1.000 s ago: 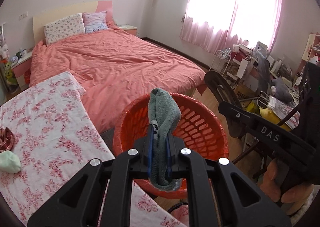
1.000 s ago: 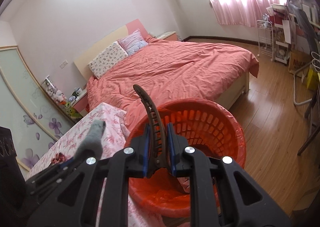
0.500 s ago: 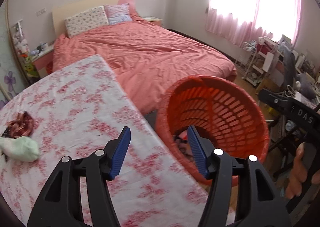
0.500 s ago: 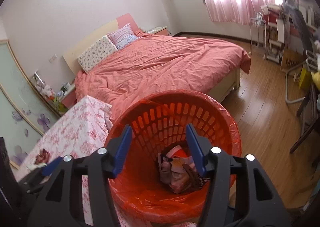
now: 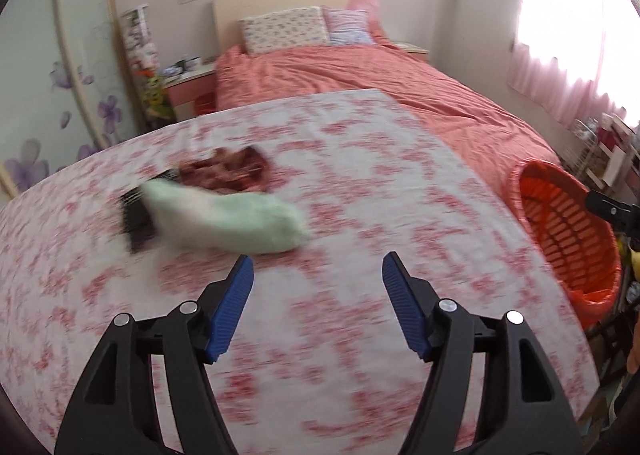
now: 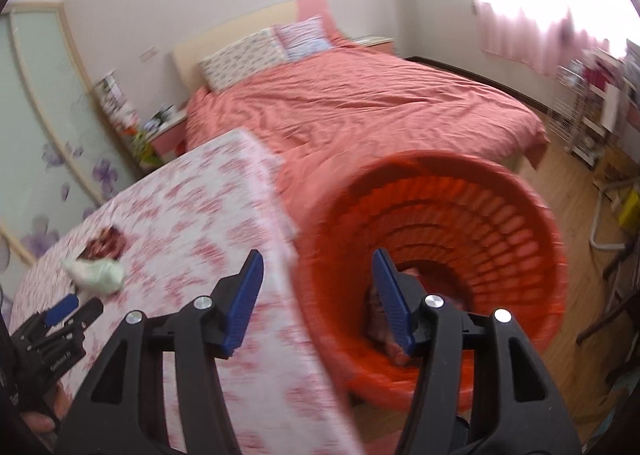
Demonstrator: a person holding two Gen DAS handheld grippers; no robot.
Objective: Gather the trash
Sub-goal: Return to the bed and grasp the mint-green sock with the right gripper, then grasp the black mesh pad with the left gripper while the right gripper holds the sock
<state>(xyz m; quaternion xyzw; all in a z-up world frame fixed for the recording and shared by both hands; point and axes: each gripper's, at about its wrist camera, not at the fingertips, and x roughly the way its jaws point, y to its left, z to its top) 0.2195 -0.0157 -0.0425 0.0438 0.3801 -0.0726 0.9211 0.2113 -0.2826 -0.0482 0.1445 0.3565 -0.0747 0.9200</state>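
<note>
My left gripper (image 5: 318,259) hovers over the floral-clothed table (image 5: 360,175), its jaws opening with nothing between them. Just beyond its fingertips lies a pale green sock (image 5: 224,221), partly over a dark brush (image 5: 136,221), with a reddish-brown cloth (image 5: 228,171) behind it. The orange basket (image 5: 568,231) stands off the table's right edge. My right gripper (image 6: 317,267) is open and empty, above the seam between the table and the basket (image 6: 460,231). Crumpled trash (image 6: 384,319) lies at the basket's bottom. The sock (image 6: 96,275) and the left gripper (image 6: 70,305) show at the lower left.
A bed with a coral cover (image 5: 360,79) fills the room behind the table. A wardrobe door with purple flowers (image 5: 36,115) is on the left, a nightstand (image 5: 188,83) beside the bed. A wire rack (image 6: 580,123) and wooden floor (image 6: 580,255) lie to the right.
Both grippers opened: the grey-green sock left the left one and the brown clip left the right one. The left gripper swung left over the table; the right one turned left too.
</note>
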